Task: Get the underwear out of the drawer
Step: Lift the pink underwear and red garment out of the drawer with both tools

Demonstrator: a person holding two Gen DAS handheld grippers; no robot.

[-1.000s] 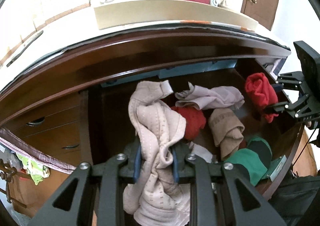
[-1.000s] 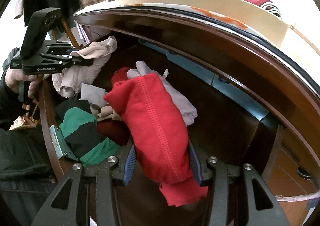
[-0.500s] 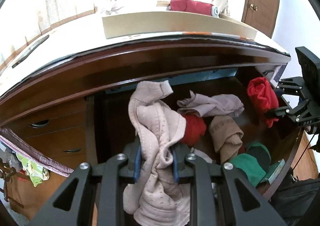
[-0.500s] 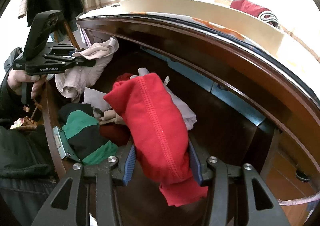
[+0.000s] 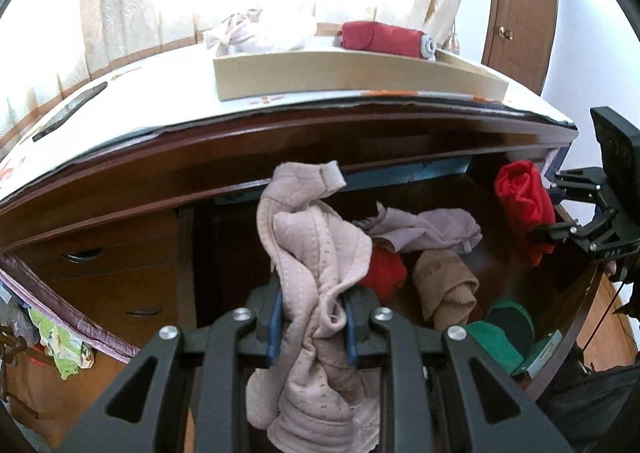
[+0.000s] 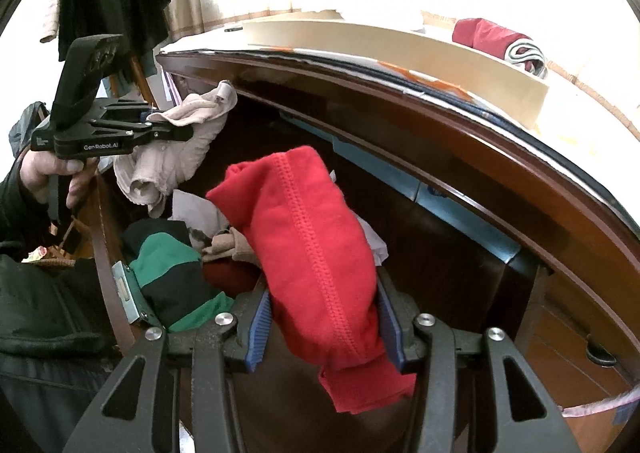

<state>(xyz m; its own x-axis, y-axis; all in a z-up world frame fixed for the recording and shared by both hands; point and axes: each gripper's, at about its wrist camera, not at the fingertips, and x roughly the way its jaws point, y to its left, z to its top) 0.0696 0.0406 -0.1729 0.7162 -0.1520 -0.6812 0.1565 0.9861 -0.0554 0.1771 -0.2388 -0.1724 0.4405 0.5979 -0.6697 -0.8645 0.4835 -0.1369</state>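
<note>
- Beige underwear: ribbed, stitched fabric, crumpled, pinched upright with ends drooping, at 6 o'clock in the left wrist view.
- Red underwear: bunched, seam running lengthwise, tail hanging below, at 6 o'clock in the right wrist view.
- Drawer: dark wood, pulled open, with more garments heaped inside.

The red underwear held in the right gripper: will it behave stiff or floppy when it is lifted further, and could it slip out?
Probably floppy: the red underwear bunches between the right gripper fingers and its lower end droops below them. It looks light, soft knit. Slipping seems unlikely, since both blue pads press on a thick fold, though the loose end could catch on the drawer.
</note>
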